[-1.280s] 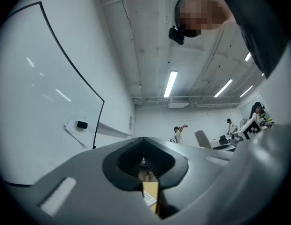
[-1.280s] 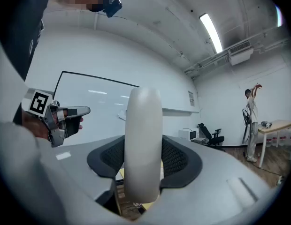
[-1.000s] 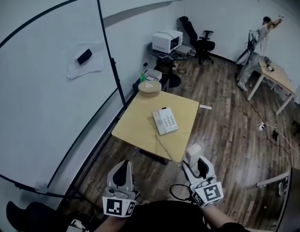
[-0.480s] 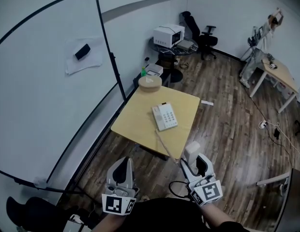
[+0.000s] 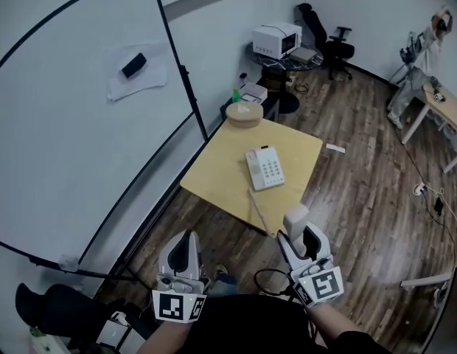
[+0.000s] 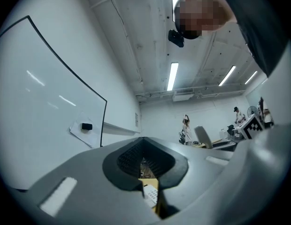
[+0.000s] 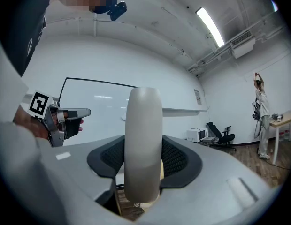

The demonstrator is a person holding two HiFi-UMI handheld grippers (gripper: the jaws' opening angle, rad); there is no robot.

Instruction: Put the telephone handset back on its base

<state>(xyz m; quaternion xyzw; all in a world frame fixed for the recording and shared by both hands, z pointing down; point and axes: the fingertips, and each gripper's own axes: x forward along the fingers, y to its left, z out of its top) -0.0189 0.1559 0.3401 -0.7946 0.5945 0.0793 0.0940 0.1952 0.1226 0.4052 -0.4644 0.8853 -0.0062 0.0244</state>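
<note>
The white telephone base [image 5: 264, 168] lies on a yellow table [image 5: 214, 175] ahead of me, keypad up. Its cord [image 5: 258, 209] trails over the near table edge toward me. My right gripper [image 5: 299, 232] is shut on the pale handset [image 5: 294, 220], which stands upright between the pads, well short of the table. In the right gripper view the handset [image 7: 143, 139] fills the gap of the right gripper [image 7: 143, 172]. My left gripper [image 5: 186, 237] hangs at the lower left, shut and holding nothing. In the left gripper view the left gripper [image 6: 146, 172] shows a sliver of the base [image 6: 151, 196].
A large whiteboard on a stand [image 5: 66, 124] runs along the table's left. A round box [image 5: 244, 113] sits on the far table corner. Behind are a microwave [image 5: 276, 40], an office chair [image 5: 335, 46], a desk [image 5: 446, 109] and a person [image 5: 437, 32]. Cables lie on the wood floor [image 5: 427, 198].
The head view has shifted, so the table and phone base now sit further right. Both grippers keep the same pose, with the handset still held in the right one.
</note>
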